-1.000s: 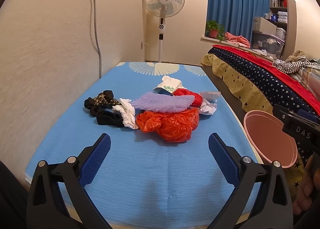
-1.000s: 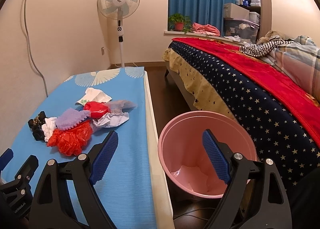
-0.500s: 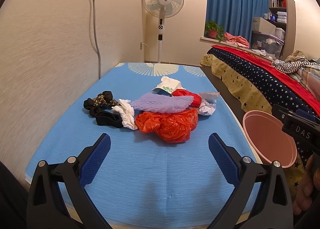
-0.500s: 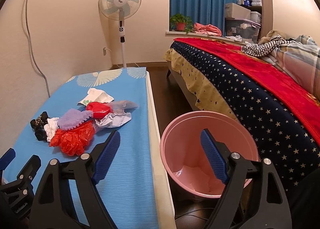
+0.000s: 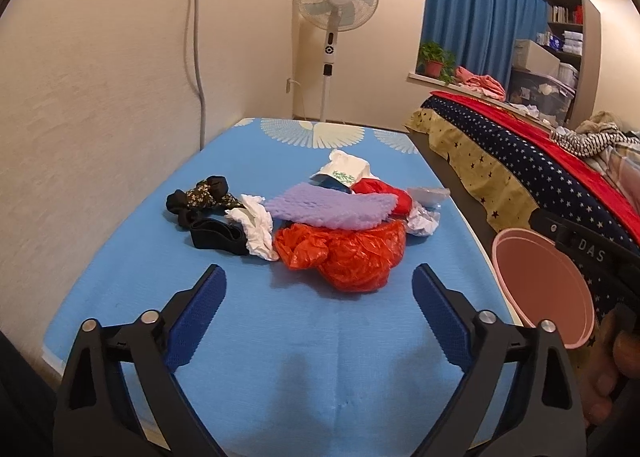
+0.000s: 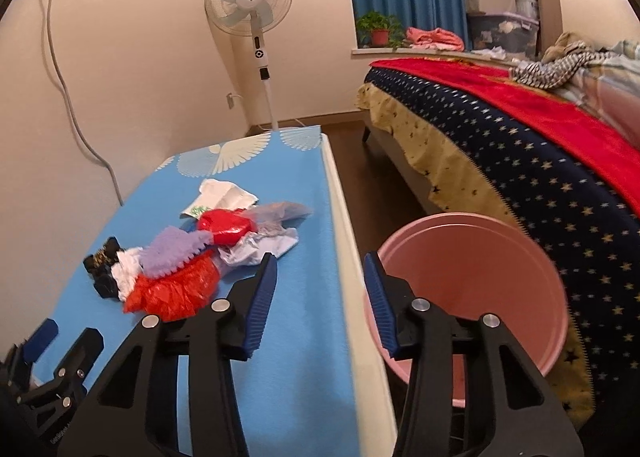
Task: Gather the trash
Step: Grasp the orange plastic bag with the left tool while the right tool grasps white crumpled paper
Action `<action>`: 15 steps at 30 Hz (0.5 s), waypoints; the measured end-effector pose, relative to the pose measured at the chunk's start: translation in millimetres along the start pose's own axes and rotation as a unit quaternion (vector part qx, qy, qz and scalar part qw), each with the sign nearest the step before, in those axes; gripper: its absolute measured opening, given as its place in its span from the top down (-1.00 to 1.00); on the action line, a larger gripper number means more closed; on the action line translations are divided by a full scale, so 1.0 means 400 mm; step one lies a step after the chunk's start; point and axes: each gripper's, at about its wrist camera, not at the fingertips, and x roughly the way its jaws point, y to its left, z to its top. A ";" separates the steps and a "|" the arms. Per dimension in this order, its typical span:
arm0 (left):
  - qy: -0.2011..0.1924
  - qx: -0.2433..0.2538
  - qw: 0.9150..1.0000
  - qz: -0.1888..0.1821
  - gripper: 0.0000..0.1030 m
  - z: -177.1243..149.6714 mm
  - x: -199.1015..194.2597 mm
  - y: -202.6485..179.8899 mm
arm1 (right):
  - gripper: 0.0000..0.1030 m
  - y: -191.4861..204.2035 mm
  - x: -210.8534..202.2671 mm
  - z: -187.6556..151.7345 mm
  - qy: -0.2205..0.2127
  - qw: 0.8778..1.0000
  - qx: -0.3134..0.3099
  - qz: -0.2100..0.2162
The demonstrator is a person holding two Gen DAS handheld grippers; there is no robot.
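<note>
Bin [image 6: 500, 257]: pink, empty | right tongs [image 6: 320, 285]: closing, nothing between

Crinkly glossy red plastic bag [image 5: 348, 257]

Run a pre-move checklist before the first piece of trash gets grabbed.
1. Left gripper empty, jaws closing slightly: ok.
2. Right gripper empty, jaws closing on nothing: ok.
3. Orange plastic bag, nearest the left gripper, unobstructed: ok.
4. Pink bin upright beside the blue table, mouth clear: ok.
5. Purple cloth overlapping the bag's far edge, may drag along: not ok.
6. Which items count as trash: cannot tell.
</note>
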 end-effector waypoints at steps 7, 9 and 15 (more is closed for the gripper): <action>0.016 -0.019 1.000 -0.004 -0.30 0.017 0.058 0.014 | 0.11 0.018 0.091 0.019 0.021 0.998 0.027 0.049; 0.021 -0.025 0.999 -0.004 -0.22 0.018 0.075 0.017 | 0.11 0.027 0.114 0.020 0.028 0.997 0.029 0.061; 0.038 -0.046 0.998 0.005 -0.21 0.023 0.139 0.033 | 0.11 0.050 0.181 0.023 0.044 0.995 0.036 0.084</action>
